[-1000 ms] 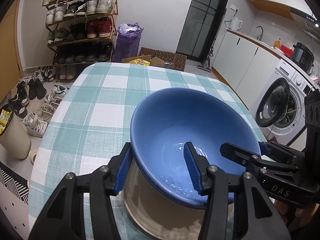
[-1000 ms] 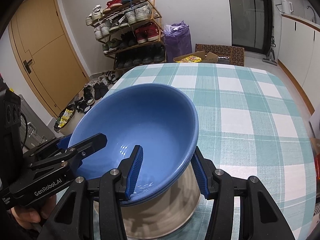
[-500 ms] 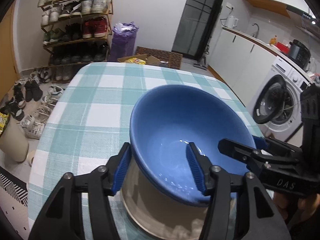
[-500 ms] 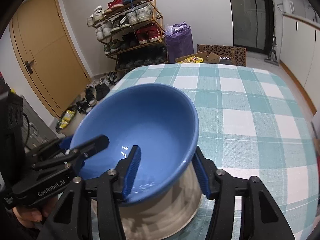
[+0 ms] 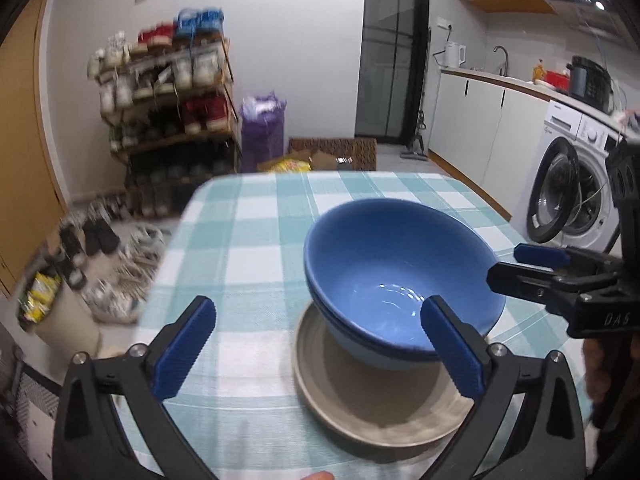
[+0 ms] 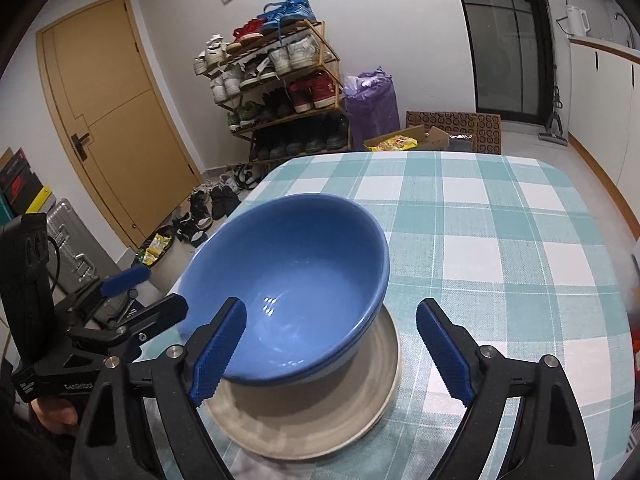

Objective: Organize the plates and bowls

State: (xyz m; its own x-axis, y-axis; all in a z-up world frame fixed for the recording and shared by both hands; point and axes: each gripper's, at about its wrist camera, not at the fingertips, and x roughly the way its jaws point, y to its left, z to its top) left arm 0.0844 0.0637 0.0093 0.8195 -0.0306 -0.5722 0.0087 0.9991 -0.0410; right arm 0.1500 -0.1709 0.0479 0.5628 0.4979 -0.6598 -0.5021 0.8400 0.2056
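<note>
Two nested blue bowls (image 5: 400,280) sit on your grey plate (image 5: 372,400) near the table's (image 6: 500,220) near edge; your left gripper (image 5: 320,350) and right gripper (image 6: 332,346) both gape wide, holding nothing.

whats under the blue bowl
The blue bowl is nested in a second, paler bowl, which stands on a grey plate. The plate's middle is covered, so anything there is hidden.
</note>
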